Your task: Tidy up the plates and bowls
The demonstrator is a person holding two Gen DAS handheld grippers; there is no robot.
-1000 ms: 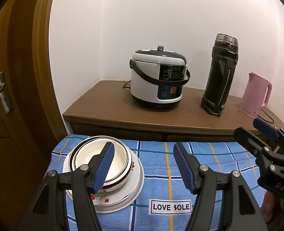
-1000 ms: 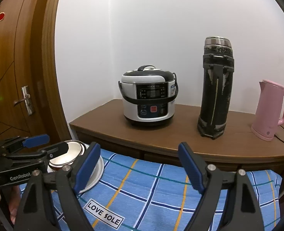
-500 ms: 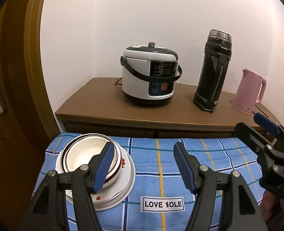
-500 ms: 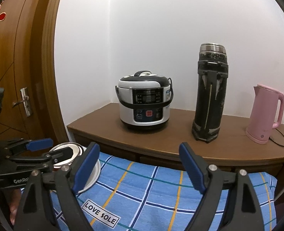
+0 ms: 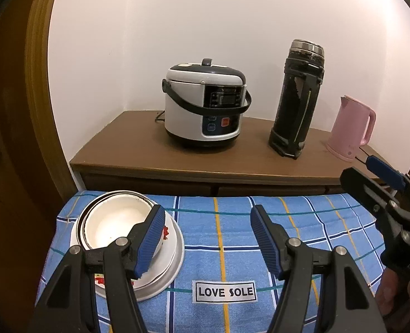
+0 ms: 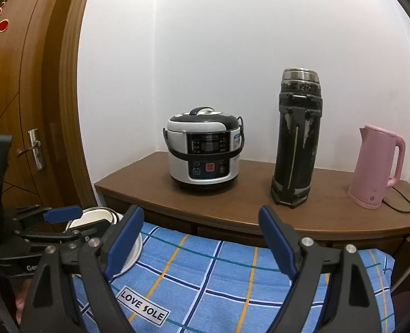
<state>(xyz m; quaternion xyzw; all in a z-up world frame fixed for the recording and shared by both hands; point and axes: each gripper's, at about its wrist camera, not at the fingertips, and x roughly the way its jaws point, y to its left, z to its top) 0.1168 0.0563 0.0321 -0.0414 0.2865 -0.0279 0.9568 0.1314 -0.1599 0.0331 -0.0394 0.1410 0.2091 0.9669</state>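
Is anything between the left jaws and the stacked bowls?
Nothing visible: the left gripper is open, and the bowl stack on its white plate sits just ahead on the checked cloth, unobstructed.

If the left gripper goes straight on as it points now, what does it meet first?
Probably the blue checked cloth, just right of the stacked bowls. The left gripper is open, tilted downward; the exact spot is uncertain.

Blue checked cloth (image 5: 302,222) with yellow, white and teal lines; white bowl (image 5: 113,222), dark-rimmed, on white plate (image 5: 174,252) with red flowers; brown surface (image 5: 138,144); pink kettle (image 5: 352,127); black flask (image 5: 296,100); white-and-black cooker (image 5: 205,108)
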